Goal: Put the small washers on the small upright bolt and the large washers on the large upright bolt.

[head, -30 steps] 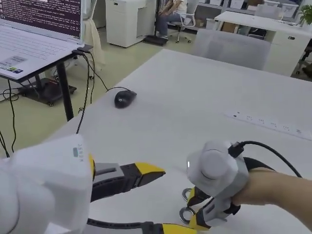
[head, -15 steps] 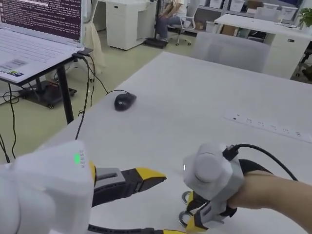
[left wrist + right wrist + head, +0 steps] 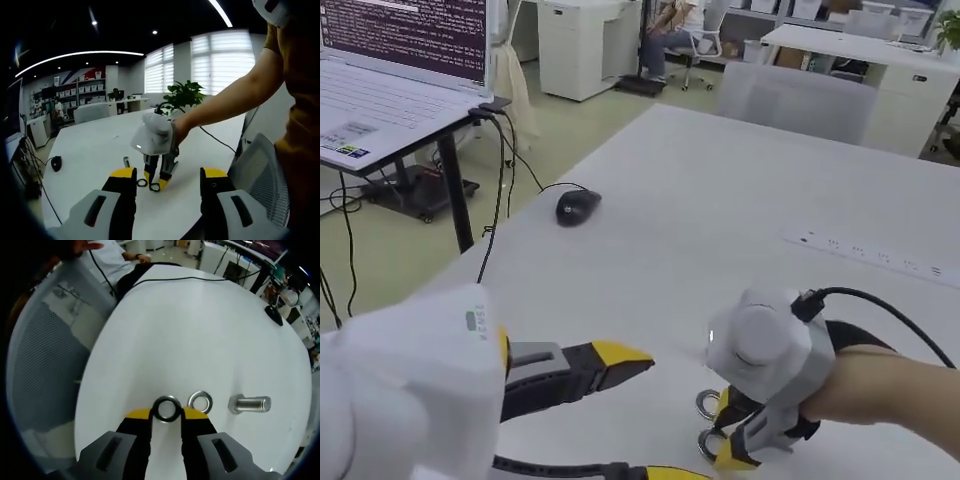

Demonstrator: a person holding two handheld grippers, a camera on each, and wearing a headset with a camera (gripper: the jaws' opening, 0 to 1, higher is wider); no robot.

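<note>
At lower centre, the right gripper is bracketing a flat steel ring washer between narrowed jaws for lifting; pinch contact cannot be confirmed. The left gripper is hovering open, empty, clear of the threaded steel bolt.

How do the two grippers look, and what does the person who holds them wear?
Both the left gripper and the right gripper have a bulky white housing and black jaws with yellow tips. A small white light glows on the right gripper's housing, and a black cable leaves it. The person wears a mustard-orange top with short sleeves.
</note>
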